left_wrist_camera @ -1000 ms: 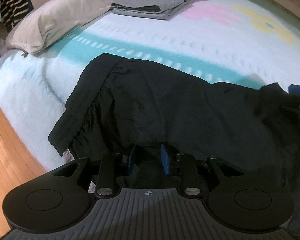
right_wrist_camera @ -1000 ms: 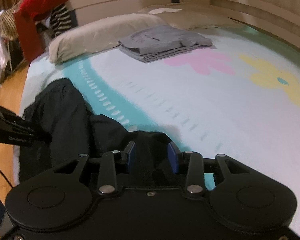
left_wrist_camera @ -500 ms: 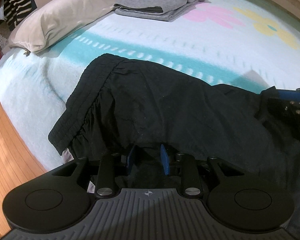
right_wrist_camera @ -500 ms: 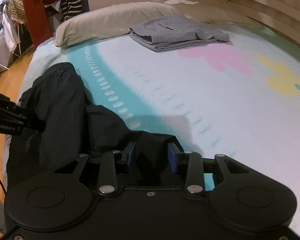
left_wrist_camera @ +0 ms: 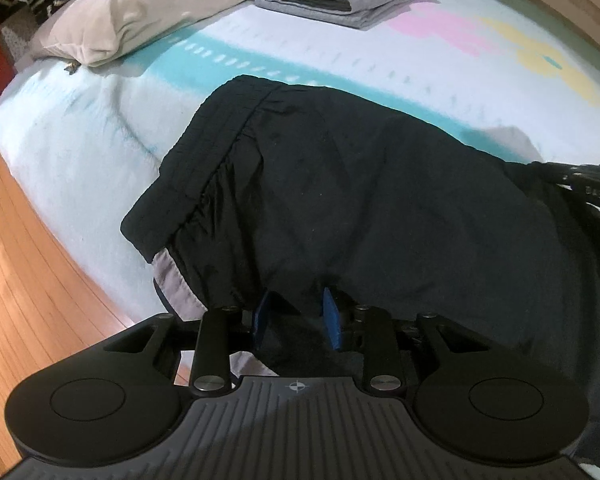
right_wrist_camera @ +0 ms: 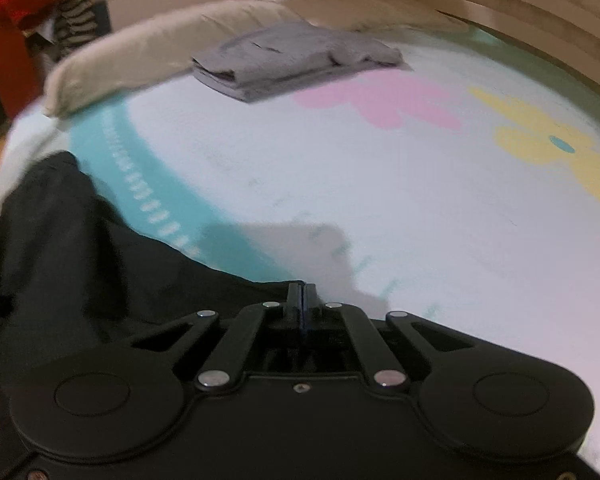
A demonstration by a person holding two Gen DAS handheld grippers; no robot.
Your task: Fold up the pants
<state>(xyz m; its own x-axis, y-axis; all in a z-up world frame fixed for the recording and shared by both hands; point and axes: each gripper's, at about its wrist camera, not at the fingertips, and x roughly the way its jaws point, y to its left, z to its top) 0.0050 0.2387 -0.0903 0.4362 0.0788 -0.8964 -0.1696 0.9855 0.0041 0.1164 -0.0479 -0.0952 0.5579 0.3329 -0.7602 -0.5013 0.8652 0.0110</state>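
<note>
R claw pinched shut on pants edge, L claw open w/ cloth between: close L, lift evenly over bed.

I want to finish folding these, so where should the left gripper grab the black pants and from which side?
Probably the elastic waistband of the black pants, at its near corner by the bed's edge. Come from the floor side: the left gripper is open there, and the band is thick and bunched.
</note>
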